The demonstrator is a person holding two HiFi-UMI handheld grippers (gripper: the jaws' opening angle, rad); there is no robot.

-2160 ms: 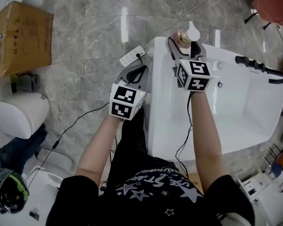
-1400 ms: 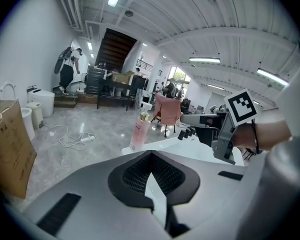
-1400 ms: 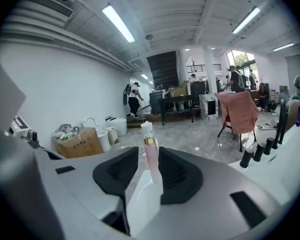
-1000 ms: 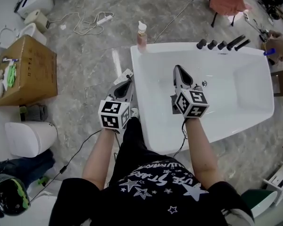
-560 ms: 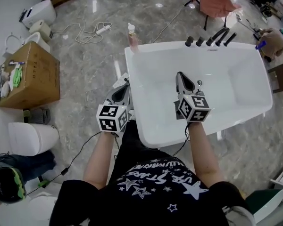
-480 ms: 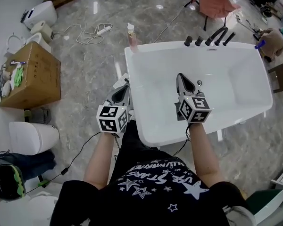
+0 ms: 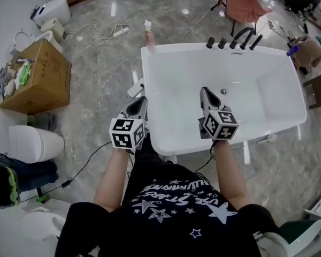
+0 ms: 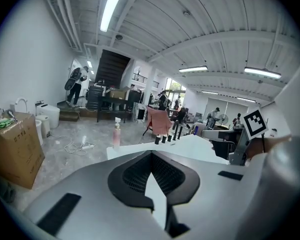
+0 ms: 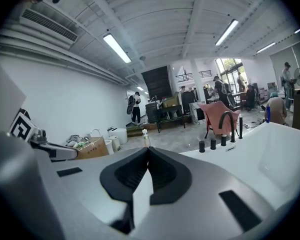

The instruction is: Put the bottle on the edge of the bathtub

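Observation:
A pink bottle [image 7: 148, 35] with a white pump top stands upright on the far left corner of the white bathtub's rim [image 7: 150, 95]. It also appears far ahead as the bottle [image 8: 116, 134] in the left gripper view and the bottle [image 9: 146, 138] in the right gripper view. My left gripper [image 7: 142, 99] hangs just outside the tub's left wall, shut and empty. Over the tub's near part my right gripper [image 7: 204, 91] is shut with nothing in it. Both are well short of the bottle. The left gripper [image 8: 151, 153] and right gripper [image 9: 148, 149] show their jaws meeting.
Black taps [image 7: 232, 40] line the tub's far rim. A cardboard box [image 7: 37, 76] and a white toilet [image 7: 35, 143] stand on the marble floor at the left. A power strip [image 7: 135, 88] and cables lie by the tub's left side. A pink chair [image 7: 241, 1] is behind.
My right gripper has let go of the bottle on the tub's corner and drawn back toward the near side. The head view has pulled back; the bottle stays put.

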